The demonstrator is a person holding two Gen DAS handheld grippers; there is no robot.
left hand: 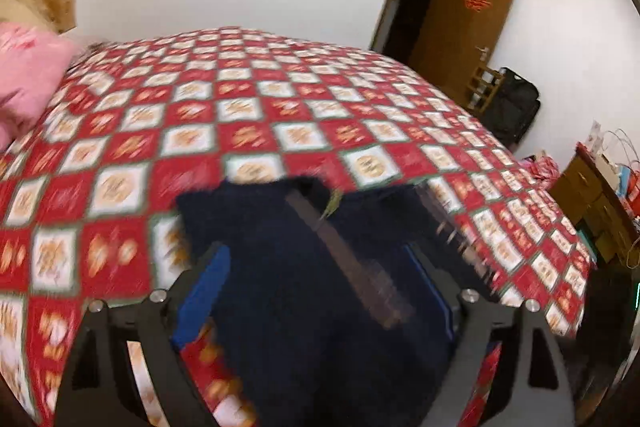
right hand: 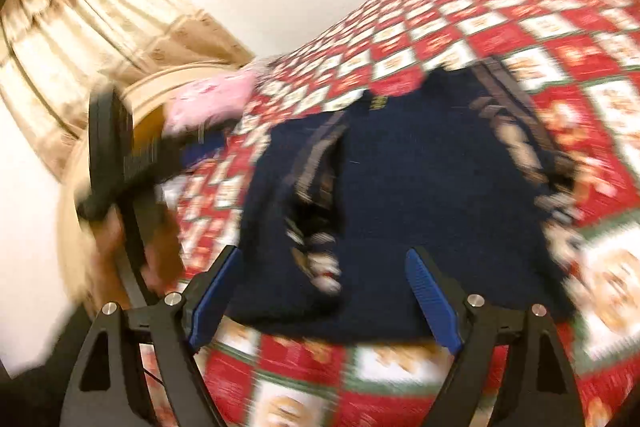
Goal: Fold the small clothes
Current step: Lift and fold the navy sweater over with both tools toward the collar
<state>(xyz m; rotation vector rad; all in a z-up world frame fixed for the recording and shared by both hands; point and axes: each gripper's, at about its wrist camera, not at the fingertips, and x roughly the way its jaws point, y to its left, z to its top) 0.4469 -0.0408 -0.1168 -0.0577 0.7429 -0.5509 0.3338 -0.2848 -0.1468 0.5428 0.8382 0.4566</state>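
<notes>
Spread-apart right gripper [right hand: 324, 291] and left gripper [left hand: 316, 267] frame fuzzy navy garment [right hand: 400, 195] on checkered quilt [right hand: 560, 27].

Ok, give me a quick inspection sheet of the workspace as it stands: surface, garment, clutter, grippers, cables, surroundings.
Surface: bed with red-and-white checked quilt; images motion-blurred.
Job's things: dark navy small garment with striped trim lying spread on the quilt, partly folded over on one side.
Clutter: pink pillow at the head end.
Grippers: left gripper open over the garment; right gripper open at the garment's near edge.
Cables: thin wires above the wooden dresser.
Surroundings: open brown door, black bag, beige curtains, white walls.
</notes>
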